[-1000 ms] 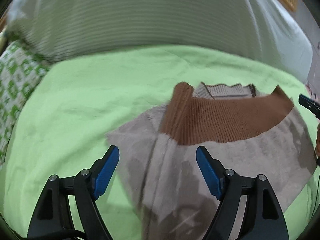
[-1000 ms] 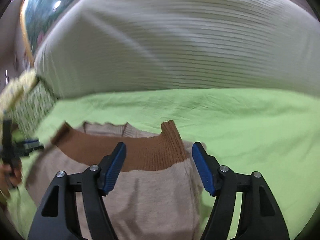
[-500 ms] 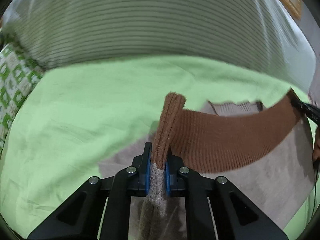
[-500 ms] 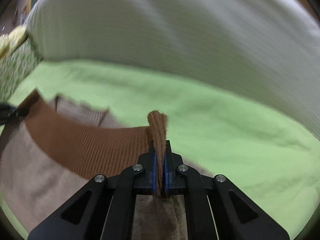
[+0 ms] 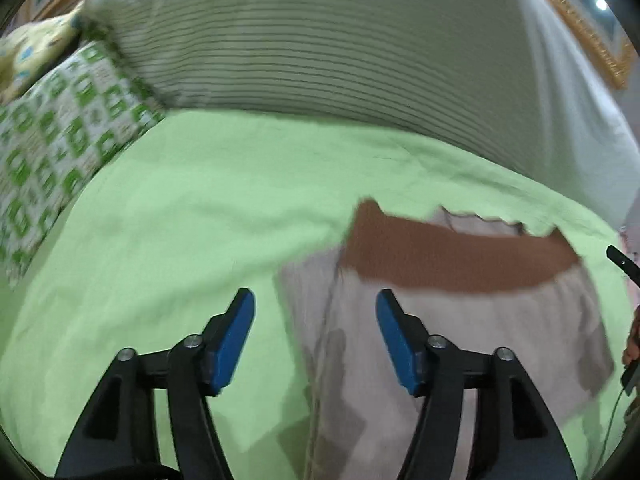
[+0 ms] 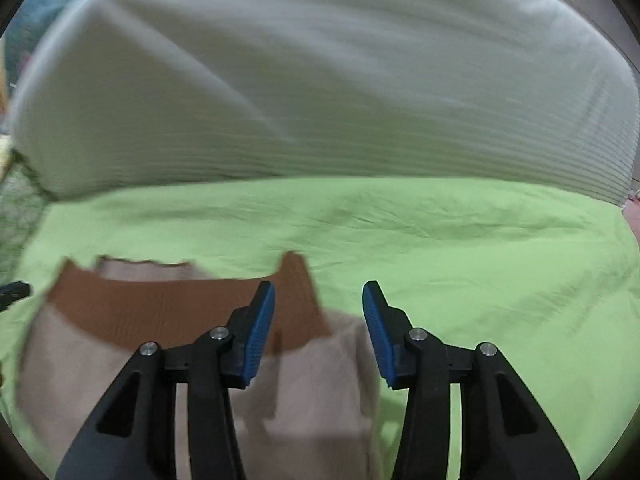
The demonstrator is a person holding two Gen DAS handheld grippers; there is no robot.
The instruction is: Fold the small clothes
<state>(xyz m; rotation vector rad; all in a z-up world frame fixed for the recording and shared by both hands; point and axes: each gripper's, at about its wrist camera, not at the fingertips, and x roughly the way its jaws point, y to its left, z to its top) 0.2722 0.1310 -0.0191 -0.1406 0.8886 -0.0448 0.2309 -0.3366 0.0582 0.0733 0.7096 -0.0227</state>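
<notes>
Green bedsheet (image 5: 192,216) as work surface, striped duvet (image 5: 340,52) bunched behind it. Beige sweater (image 5: 460,344) with brown ribbed hem band (image 5: 452,260) lying flat on sheet, band folded up to far edge, a scalloped beige edge peeking out beyond it. Same sweater (image 6: 120,380) low-left in right wrist view, band (image 6: 168,304) across top. Left gripper (image 5: 314,340) wide open, holding nothing, straddling sweater's left edge. Right gripper (image 6: 318,332) also wide open, empty, over sweater's right band corner. Green-patterned pillow (image 5: 56,132) well off to left, not in play.

Step, by the look of it: between folds, first bottom-to-top fold laid down, both claws free. Heavy motion blur, so exact contact with fabric unclear.

Next move likely: re-grip side edge or fold line, both layers together, then carry across for next fold. Needs low approach; pinching sheet along with knit is the risk.
</notes>
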